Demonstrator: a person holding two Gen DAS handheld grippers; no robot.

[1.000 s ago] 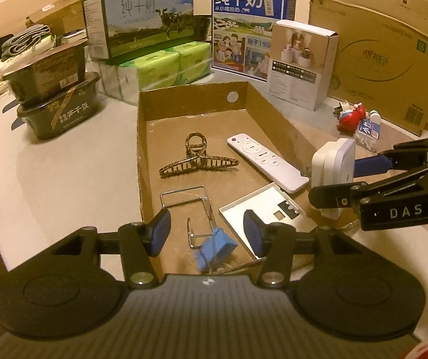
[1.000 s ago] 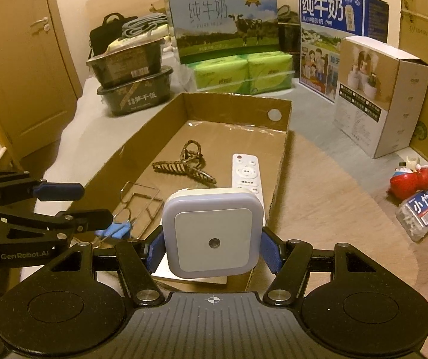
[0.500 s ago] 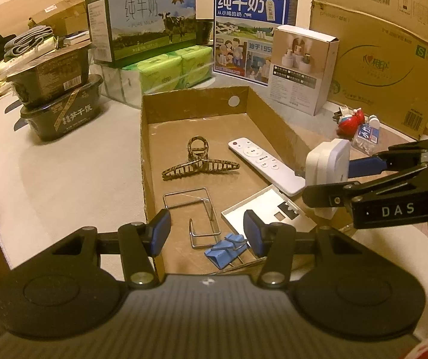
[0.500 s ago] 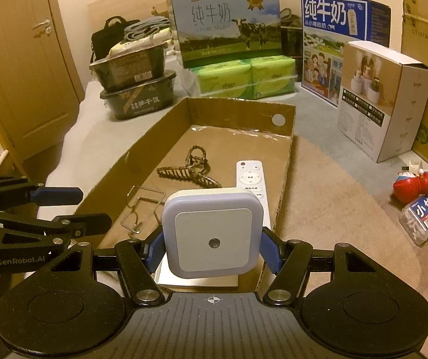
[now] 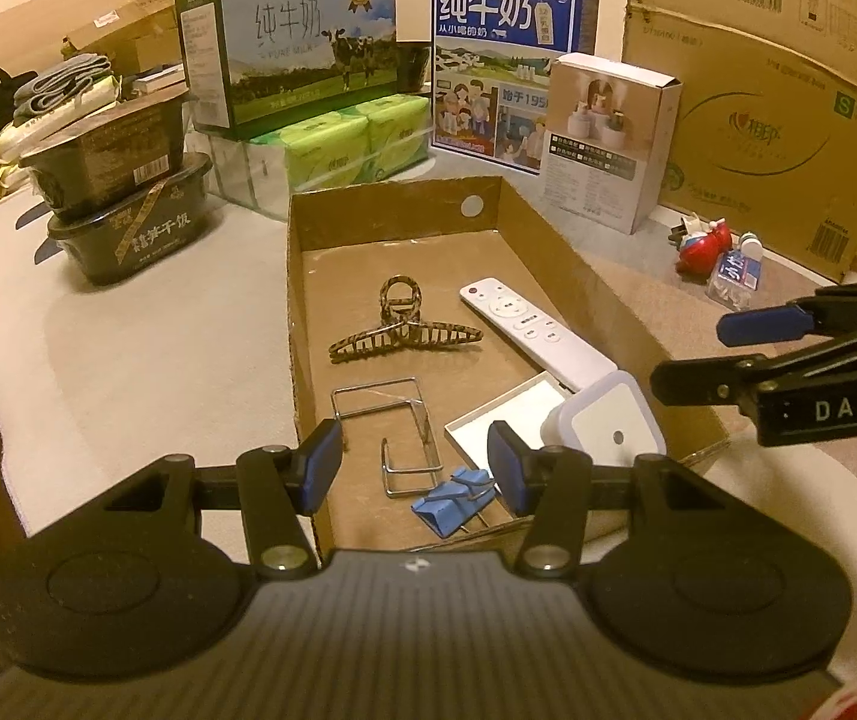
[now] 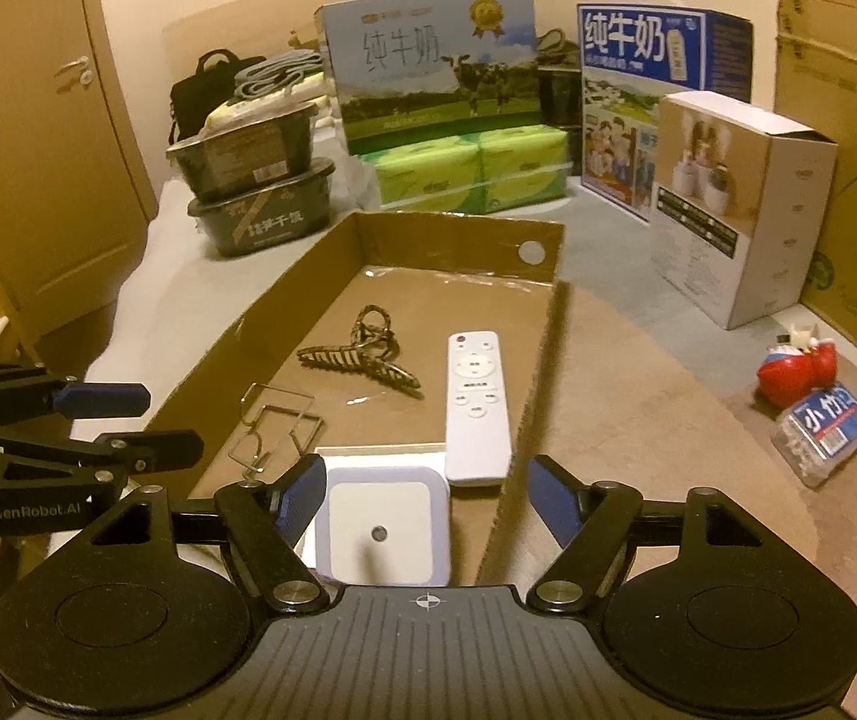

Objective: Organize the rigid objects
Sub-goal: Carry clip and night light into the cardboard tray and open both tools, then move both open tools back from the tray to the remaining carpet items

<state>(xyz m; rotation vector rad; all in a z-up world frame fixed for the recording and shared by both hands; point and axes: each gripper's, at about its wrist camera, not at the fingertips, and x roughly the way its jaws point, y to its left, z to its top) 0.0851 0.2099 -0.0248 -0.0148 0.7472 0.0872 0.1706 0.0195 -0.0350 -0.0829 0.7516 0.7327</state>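
Observation:
A shallow cardboard box (image 5: 392, 204) (image 6: 458, 234) holds a white remote (image 5: 524, 330) (image 6: 476, 402), a brown hair claw (image 5: 404, 330) (image 6: 362, 354), a wire rack (image 5: 392, 414) (image 6: 272, 426), a blue binder clip (image 5: 452, 498) and a flat white panel (image 5: 500, 420). A white square night light (image 5: 608, 420) (image 6: 386, 531) lies loose on that panel at the box's near right corner. My right gripper (image 6: 428, 495) (image 5: 698, 354) hovers just over it, jaws opening, pads off the light. My left gripper (image 5: 413, 471) (image 6: 167, 420) stands open and empty over the box's near left edge.
Milk cartons (image 5: 296, 42), green tissue packs (image 5: 338, 150) and stacked black food tubs (image 5: 122, 192) line the back. A white product box (image 6: 740, 204) stands right of the box. A red toy (image 6: 794, 372) and a small blue packet (image 6: 824, 426) lie on the mat.
The right gripper's jaws spread and let go of the night light, which dropped from between the pads onto the white panel in the box. The left gripper held still.

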